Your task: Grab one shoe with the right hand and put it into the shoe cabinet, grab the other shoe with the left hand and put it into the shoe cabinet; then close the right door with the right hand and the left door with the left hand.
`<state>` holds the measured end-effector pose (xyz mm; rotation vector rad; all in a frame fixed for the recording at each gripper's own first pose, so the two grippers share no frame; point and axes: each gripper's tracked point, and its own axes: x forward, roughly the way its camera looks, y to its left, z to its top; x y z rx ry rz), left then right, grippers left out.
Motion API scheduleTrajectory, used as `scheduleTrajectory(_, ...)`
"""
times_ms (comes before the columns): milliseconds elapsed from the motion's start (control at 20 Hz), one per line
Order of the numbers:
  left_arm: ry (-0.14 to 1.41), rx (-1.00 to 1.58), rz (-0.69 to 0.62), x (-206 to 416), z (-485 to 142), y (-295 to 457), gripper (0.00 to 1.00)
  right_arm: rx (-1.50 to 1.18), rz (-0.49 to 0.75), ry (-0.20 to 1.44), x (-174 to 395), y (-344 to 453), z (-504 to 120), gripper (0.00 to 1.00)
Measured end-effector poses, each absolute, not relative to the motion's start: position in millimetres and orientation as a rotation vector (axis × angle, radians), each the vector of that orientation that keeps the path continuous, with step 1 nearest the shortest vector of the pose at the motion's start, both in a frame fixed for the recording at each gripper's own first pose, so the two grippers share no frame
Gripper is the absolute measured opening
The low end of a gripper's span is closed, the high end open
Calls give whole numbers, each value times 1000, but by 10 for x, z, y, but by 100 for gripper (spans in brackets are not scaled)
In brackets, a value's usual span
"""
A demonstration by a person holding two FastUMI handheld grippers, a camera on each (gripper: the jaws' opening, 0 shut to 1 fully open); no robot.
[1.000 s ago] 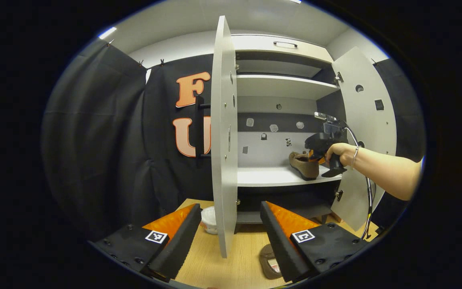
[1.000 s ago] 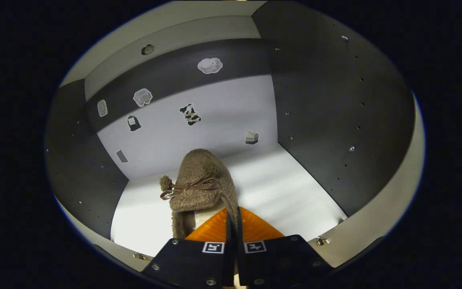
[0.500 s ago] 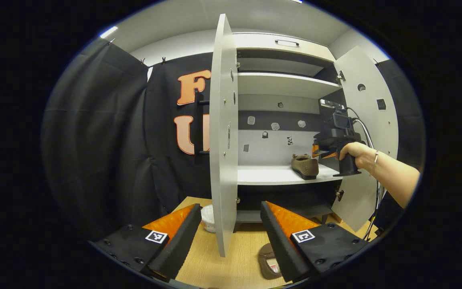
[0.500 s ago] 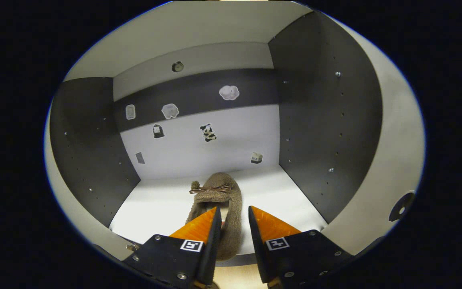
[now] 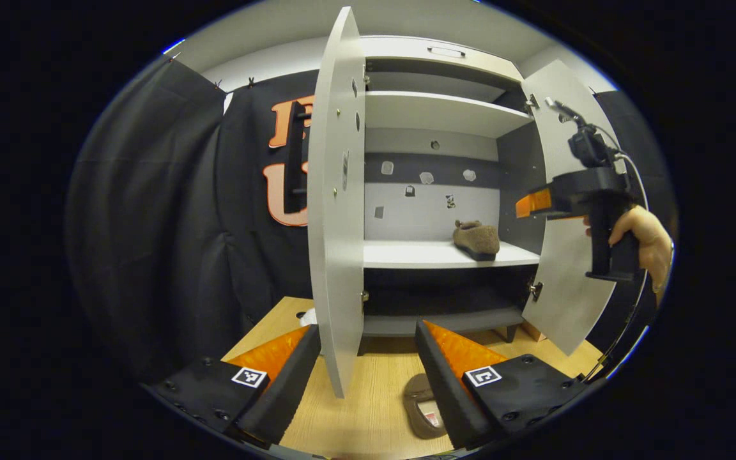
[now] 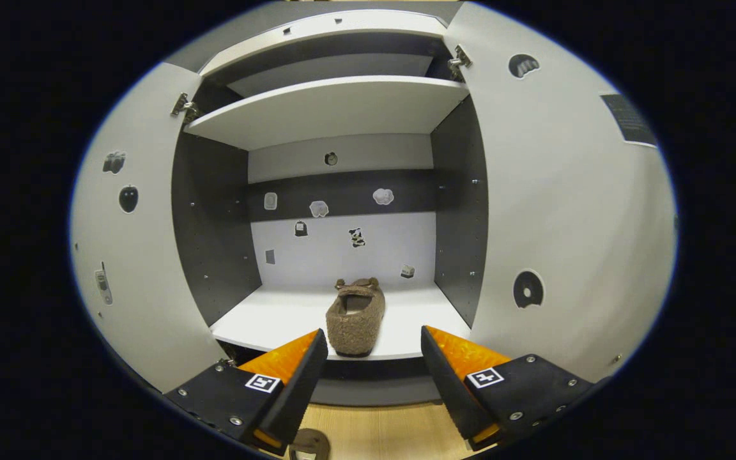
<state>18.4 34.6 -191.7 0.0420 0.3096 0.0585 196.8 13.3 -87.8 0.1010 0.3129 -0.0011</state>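
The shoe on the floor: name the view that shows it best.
The left gripper view: the floor shoe lies on the wooden floor, its opening visible, partly hidden behind the left hand-held gripper. The right gripper view catches just a sliver at its bottom edge.

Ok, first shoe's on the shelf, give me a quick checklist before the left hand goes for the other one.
1. First shoe resting on the shelf, free of the right gripper: ok.
2. Right gripper open and outside the cabinet: ok.
3. Left gripper open: ok.
4. Second shoe on the floor by the left gripper: ok.
5. Both doors, left and right, open: ok.
6. Shelf room beside the first shoe: ok.
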Motion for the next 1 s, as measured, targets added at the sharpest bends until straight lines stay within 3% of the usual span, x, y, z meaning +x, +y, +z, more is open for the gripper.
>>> scheduleTrajectory(450, 606, -44, -13, 62, -3383, -58, 97, 28, -12, 234, 933, -26, -703, 92)
scheduleTrajectory(750, 839, -39, -38, -79, -4382, -221, 98, 7, -54, 230, 617, -329, -708, 92)
scheduleTrajectory(1000, 954, -42, -47, 13, -4796, -234, 98, 14, -110, 251, 455, -666, -827, 92)
